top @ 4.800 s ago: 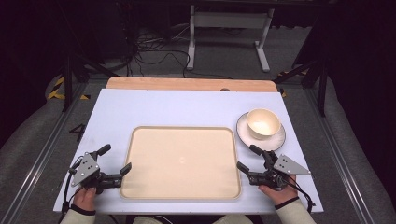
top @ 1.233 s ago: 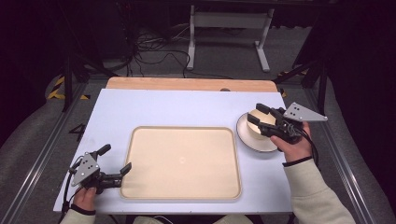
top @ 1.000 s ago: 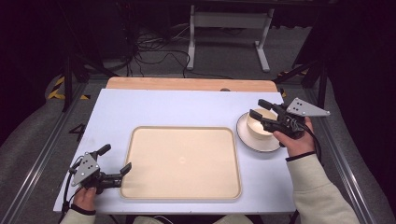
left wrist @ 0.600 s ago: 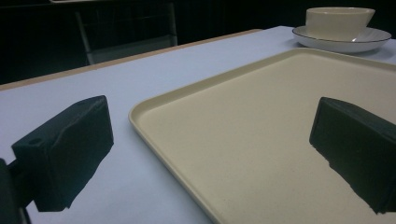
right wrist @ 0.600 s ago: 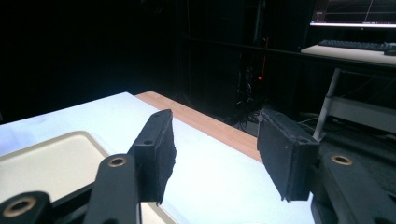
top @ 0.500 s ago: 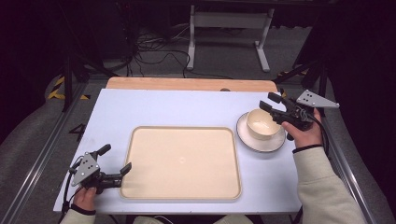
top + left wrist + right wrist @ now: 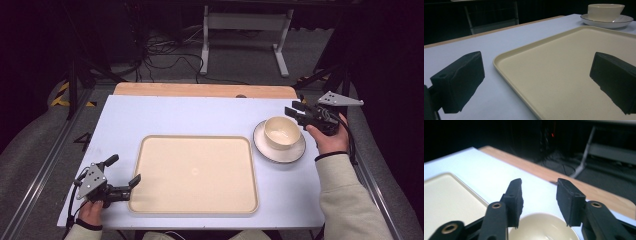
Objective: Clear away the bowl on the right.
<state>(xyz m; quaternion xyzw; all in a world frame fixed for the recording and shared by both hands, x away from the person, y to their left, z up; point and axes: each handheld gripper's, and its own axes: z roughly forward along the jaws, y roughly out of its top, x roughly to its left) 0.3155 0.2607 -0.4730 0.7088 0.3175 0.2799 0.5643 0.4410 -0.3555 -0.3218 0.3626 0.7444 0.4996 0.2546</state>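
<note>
Sitting on saucer (image 7: pixel 294 150), cream bowl (image 7: pixel 282 132); beside it, bare tray (image 7: pixel 194 173)

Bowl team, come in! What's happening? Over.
Right gripper open beside bowl, not gripping. Left gripper open at tray corner. Bowl on plate. Nothing in the way.

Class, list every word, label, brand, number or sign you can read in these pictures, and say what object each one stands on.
None: no readable text stands on anything here.
The beige rectangular plastic tray, the cream ceramic bowl, the white round saucer with a dark rim and the pale blue table top are all plain.
Both black two-jaw grippers, left and right, carry no legible marking.
</note>
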